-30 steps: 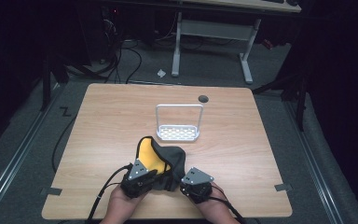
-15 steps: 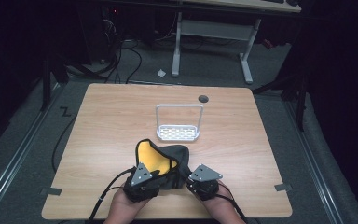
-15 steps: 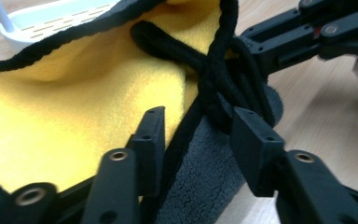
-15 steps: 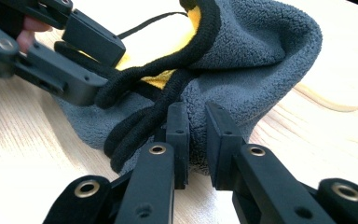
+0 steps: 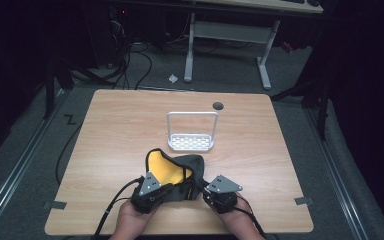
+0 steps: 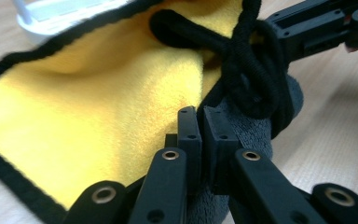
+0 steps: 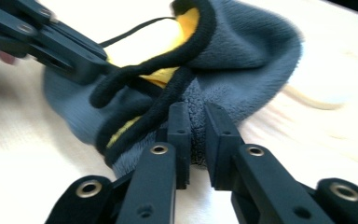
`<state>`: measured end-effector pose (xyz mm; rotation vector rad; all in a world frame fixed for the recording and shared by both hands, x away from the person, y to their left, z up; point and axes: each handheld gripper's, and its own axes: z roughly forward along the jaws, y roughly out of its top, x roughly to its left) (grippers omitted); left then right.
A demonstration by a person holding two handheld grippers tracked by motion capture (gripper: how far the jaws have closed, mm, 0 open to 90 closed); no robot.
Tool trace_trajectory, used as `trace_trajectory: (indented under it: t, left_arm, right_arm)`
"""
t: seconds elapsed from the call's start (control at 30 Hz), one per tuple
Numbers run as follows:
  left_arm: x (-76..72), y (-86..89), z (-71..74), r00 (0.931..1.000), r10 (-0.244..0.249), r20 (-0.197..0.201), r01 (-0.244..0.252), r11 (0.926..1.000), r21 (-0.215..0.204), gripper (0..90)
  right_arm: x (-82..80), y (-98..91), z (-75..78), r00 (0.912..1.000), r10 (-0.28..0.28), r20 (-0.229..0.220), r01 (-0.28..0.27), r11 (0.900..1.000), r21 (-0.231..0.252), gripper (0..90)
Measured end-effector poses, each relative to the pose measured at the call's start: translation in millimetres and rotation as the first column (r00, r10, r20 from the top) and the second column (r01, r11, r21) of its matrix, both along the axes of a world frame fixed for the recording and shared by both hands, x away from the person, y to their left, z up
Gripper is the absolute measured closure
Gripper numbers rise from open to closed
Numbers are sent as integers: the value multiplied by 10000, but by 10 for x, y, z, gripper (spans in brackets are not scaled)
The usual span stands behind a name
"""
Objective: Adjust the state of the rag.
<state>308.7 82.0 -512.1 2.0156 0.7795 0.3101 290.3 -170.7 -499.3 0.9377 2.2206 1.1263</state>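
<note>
A cloth (image 5: 169, 167), yellow on one face and grey on the other with a black hem, lies bunched near the table's front edge. My left gripper (image 5: 166, 190) is shut on its grey fold (image 6: 242, 135), beside the yellow face (image 6: 93, 102). From the right, my right gripper (image 5: 203, 191) is shut on the grey side (image 7: 247, 51) close to the black hem (image 7: 158, 100). In the left gripper view the left gripper (image 6: 198, 114) has its jaws pressed together, and the right gripper (image 6: 317, 23) shows at top right. The right gripper (image 7: 196, 112) pinches grey fabric.
A small white rack (image 5: 191, 134) with a perforated base and tall hoop handle stands just beyond the cloth at mid-table. A dark round hole (image 5: 218, 105) sits near the wooden table's (image 5: 105, 140) far edge. Cables trail from both grippers over the front edge.
The right gripper has shifted slightly to the right, drawing the cloth's grey side with it. The left gripper has barely moved.
</note>
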Motion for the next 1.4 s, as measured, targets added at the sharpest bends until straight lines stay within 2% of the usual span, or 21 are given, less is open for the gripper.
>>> trace_trajectory:
  t: [0.17, 0.27, 0.33, 0.43, 0.53, 0.7, 0.77, 0.8, 0.83, 0.87, 0.9, 0.93, 0.97, 1.0, 1.03, 1.1, 1.13, 1.2, 1.3, 1.37, 1.4]
  left_arm:
    - [50, 209, 97, 9989, 455, 121, -449, 9980, -441, 865]
    - [87, 379, 163, 9967, 801, 146, -785, 9929, -894, 866]
    - [117, 524, 200, 9930, 1159, 232, -1129, 9880, -1052, 868]
    - [139, 596, 212, 9912, 1305, 235, -1271, 9855, -1127, 868]
    - [170, 653, 216, 9898, 1413, 183, -1380, 9828, -1227, 867]
    - [170, 632, 227, 9925, 1194, 254, -1152, 9852, -1271, 866]
    - [178, 631, 210, 9939, 1093, 138, -1067, 9861, -1275, 864]
    - [236, 605, 122, 9959, 529, -737, -599, 9936, -963, 853]
    - [236, 605, 122, 9959, 529, -737, -599, 9936, -963, 836]
    - [251, 555, 13, 9899, 512, -1319, -553, 9981, -280, 799]
    - [251, 555, 13, 9899, 512, -1319, -553, 9981, -280, 762]
    - [229, 545, 5, 9890, 654, -1327, -658, 9978, 13, 685]
    - [229, 545, 5, 9890, 654, -1327, -658, 9978, 13, 657]
    - [170, 575, 79, 9899, 886, -1106, -940, 9946, -450, 639]
    - [170, 575, 79, 9899, 886, -1106, -940, 9946, -450, 631]
    - [68, 625, 200, 9907, 1286, -447, -1320, 9878, -829, 623]
    - [39, 636, 234, 9901, 1371, -297, -1393, 9857, -952, 623]
    - [15, 637, 264, 9906, 1349, -233, -1367, 9839, -1151, 622]
    - [-50, 536, 295, 9955, 920, -248, -947, 9830, -1571, 590]
    - [-135, 325, 278, 9996, 284, -74, -293, 9869, -1588, 515]
    - [-135, 325, 278, 9996, 284, -74, -293, 9869, -1588, 493]
  right_arm:
    - [32, -180, 82, 9979, -595, 248, 589, 9979, 267, 847]
    - [47, -288, 132, 9955, -886, 332, 869, 9950, 495, 847]
    - [70, -460, 194, 9882, -1434, 531, 1395, 9877, 713, 848]
    - [101, -595, 219, 9814, -1850, 517, 1796, 9791, 951, 849]
    - [164, -820, 248, 9689, -2438, 426, 2364, 9626, 1326, 849]
    - [170, -878, 274, 9632, -2619, 604, 2518, 9579, 1375, 848]
    - [170, -875, 272, 9630, -2628, 595, 2530, 9579, 1359, 846]
    - [179, -858, 242, 9610, -2708, 552, 2633, 9578, 1151, 835]
    - [187, -853, 225, 9618, -2699, 454, 2640, 9586, 1065, 824]
    - [201, -850, 201, 9628, -2685, 305, 2647, 9599, 925, 798]
    - [201, -850, 201, 9628, -2685, 305, 2647, 9599, 925, 798]
    - [213, -853, 169, 9590, -2828, 197, 2805, 9568, 766, 725]
    - [210, -861, 172, 9574, -2878, 231, 2853, 9552, 782, 707]
    - [204, -877, 184, 9556, -2938, 238, 2906, 9526, 901, 683]
    - [204, -877, 184, 9556, -2938, 238, 2906, 9526, 901, 683]
    - [166, -924, 249, 9495, -3109, 419, 3044, 9454, 1168, 648]
    - [149, -930, 266, 9485, -3129, 487, 3055, 9446, 1201, 643]
    - [93, -937, 315, 9488, -3096, 620, 2998, 9449, 1313, 634]
    - [27, -922, 346, 9514, -2997, 702, 2879, 9471, 1418, 622]
    - [-62, -870, 334, 9600, -2774, 380, 2682, 9501, 1591, 602]
    - [-62, -870, 334, 9600, -2774, 380, 2682, 9501, 1591, 602]
